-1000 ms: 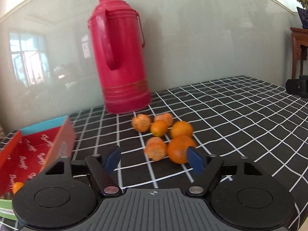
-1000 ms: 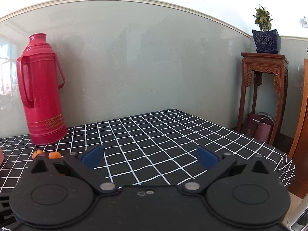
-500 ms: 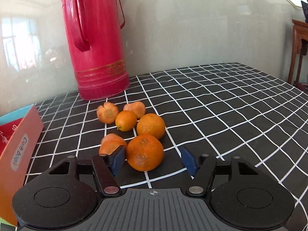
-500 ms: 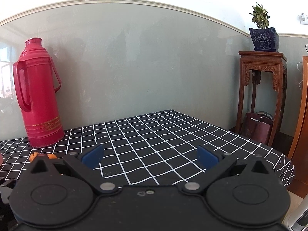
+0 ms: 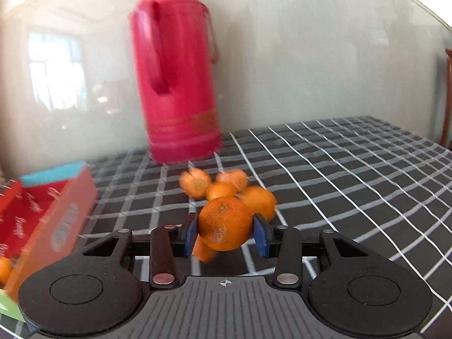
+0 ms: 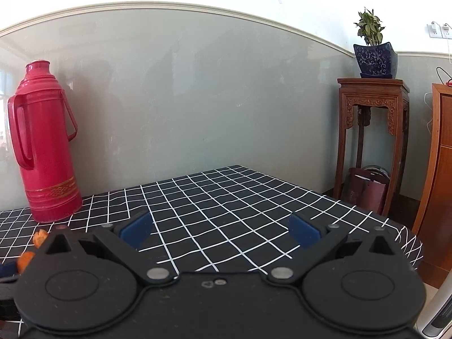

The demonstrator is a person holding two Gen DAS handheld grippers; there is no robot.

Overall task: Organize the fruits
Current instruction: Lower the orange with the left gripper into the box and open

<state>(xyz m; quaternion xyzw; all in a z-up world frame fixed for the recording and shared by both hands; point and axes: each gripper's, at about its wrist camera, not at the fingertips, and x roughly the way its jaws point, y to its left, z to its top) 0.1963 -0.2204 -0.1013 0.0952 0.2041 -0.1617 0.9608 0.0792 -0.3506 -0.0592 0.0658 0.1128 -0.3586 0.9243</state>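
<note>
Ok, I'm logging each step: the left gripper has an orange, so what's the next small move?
Probably carry the orange leftward to the red box. The left gripper is shut on it, above the other oranges, and the open box already holds one.

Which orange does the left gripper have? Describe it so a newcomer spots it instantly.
Start at the tall red thermos by the wall, then come forward over the checked tablecloth to the cluster of small oranges. The held orange is nearest the camera, clamped between the left gripper jaws; it is the biggest and the only sharp one.
</note>
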